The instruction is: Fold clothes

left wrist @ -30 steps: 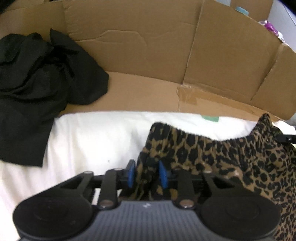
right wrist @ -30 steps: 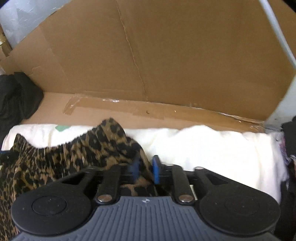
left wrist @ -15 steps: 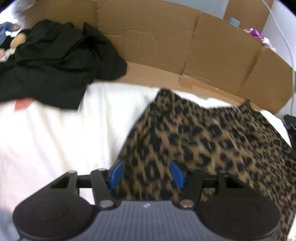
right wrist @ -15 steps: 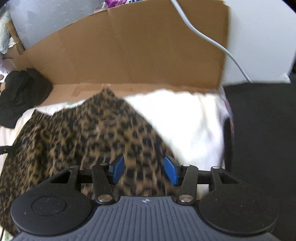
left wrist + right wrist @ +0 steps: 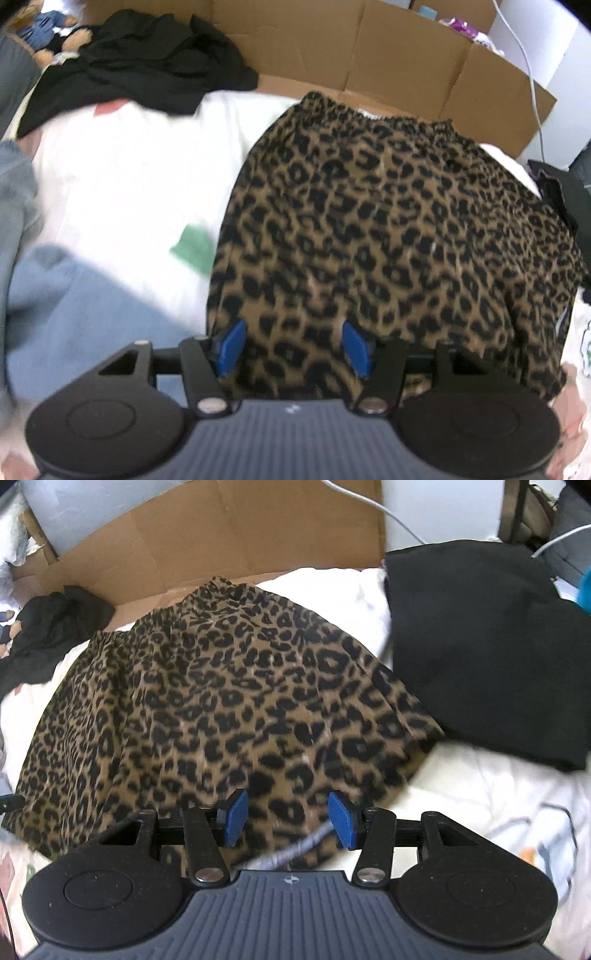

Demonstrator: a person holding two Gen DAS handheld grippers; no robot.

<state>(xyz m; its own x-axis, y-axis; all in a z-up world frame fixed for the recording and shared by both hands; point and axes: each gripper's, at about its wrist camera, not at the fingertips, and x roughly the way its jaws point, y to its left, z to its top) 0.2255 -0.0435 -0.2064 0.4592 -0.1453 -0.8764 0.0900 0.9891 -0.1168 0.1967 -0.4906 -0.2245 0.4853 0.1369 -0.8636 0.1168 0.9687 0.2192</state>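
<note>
1. The leopard-print skirt [image 5: 388,236] lies spread mid-bed on white bedding [image 5: 122,184].
2. Left gripper [image 5: 293,349] and right gripper [image 5: 291,818]: both released, jaws apart, gripping nothing.
3. Crumpled black garment [image 5: 147,70] at the far-left corner, folded black cloth [image 5: 487,653] along the right edge, cardboard wall [image 5: 399,62] behind.

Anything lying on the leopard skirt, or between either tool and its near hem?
Nothing visible. The leopard skirt lies spread on the white sheet with its top bare. Both the left tool and right tool hang open right over its near hem. The black garment only meets its right edge.
</note>
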